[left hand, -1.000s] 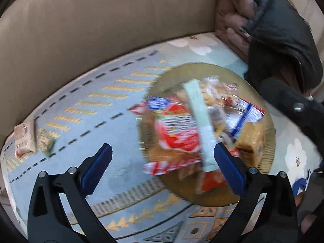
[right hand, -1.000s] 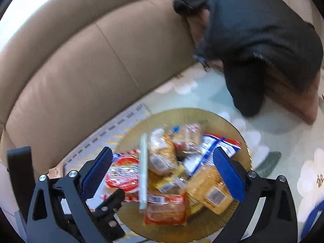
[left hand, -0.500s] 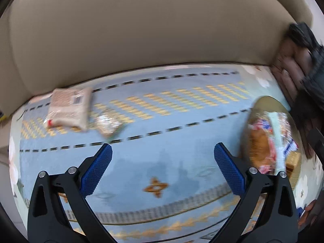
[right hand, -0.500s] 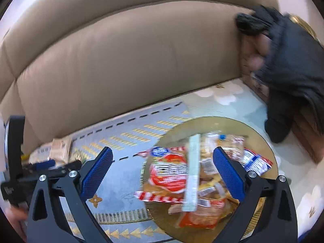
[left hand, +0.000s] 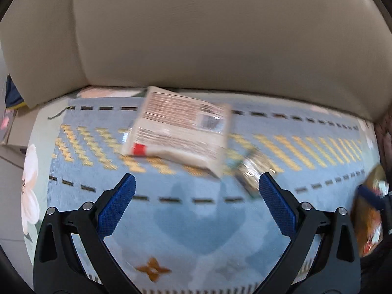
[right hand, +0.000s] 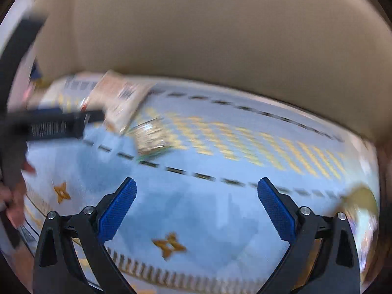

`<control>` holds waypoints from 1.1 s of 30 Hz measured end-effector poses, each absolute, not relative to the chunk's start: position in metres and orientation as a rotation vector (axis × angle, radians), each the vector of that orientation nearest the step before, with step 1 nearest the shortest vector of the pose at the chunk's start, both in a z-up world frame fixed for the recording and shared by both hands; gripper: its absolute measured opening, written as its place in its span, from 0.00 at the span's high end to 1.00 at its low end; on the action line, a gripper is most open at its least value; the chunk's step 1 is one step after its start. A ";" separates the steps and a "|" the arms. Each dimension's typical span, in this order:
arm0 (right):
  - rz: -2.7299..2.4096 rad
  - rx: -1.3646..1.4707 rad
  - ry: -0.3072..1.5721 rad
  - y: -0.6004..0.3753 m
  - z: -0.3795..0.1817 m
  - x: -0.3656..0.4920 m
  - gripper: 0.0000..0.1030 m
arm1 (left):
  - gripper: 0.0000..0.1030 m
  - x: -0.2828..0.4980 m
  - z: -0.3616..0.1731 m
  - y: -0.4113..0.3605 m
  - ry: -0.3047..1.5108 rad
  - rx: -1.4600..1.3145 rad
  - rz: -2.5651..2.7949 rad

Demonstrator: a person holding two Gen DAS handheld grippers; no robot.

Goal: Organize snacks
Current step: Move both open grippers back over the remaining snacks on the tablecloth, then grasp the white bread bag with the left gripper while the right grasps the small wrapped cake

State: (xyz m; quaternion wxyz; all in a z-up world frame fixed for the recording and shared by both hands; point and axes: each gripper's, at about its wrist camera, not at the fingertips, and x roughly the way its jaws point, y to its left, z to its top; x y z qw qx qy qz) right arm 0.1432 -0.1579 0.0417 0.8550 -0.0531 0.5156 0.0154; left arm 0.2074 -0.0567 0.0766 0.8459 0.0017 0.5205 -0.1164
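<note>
A beige snack packet (left hand: 178,134) with a barcode lies on the blue patterned cloth, just beyond my open left gripper (left hand: 196,196). A smaller clear packet with green edging (left hand: 250,171) lies to its right, close to the right finger. The gold plate of snacks (left hand: 367,210) shows only at the far right edge. In the right wrist view both packets, beige (right hand: 117,103) and clear (right hand: 152,137), sit far left, well beyond my open right gripper (right hand: 196,196). The left gripper (right hand: 56,125) appears there as a dark blur beside the beige packet. The plate (right hand: 362,201) is at the right edge.
A beige leather sofa back (left hand: 208,36) rises right behind the cloth. The blue cloth (left hand: 196,232) with yellow zigzags and dashed lines spreads under both grippers. A person's hand (right hand: 14,196) shows at the left edge of the right wrist view.
Both grippers have swung left, away from the snack plate, which slid to the right edge. The two loose packets now lie close ahead of the left gripper. Both stay open and hold nothing.
</note>
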 end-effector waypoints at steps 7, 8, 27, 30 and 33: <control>0.063 -0.144 1.147 -0.141 -0.004 0.181 0.05 | 0.03 0.246 0.055 -0.059 1.132 -0.071 -0.273; 0.065 -0.127 1.140 -0.142 -0.006 0.185 0.05 | 0.03 0.248 0.051 -0.065 1.143 -0.069 -0.294; -0.070 -0.011 1.087 -0.158 -0.031 0.180 0.05 | 0.03 0.226 0.037 0.013 1.148 -0.258 -0.146; -0.065 -0.001 1.078 -0.162 -0.036 0.177 0.05 | 0.03 0.246 0.042 0.002 1.105 -0.302 -0.148; -0.067 0.003 1.070 -0.159 -0.038 0.174 0.05 | 0.03 0.269 0.021 -0.006 1.182 -0.425 -0.151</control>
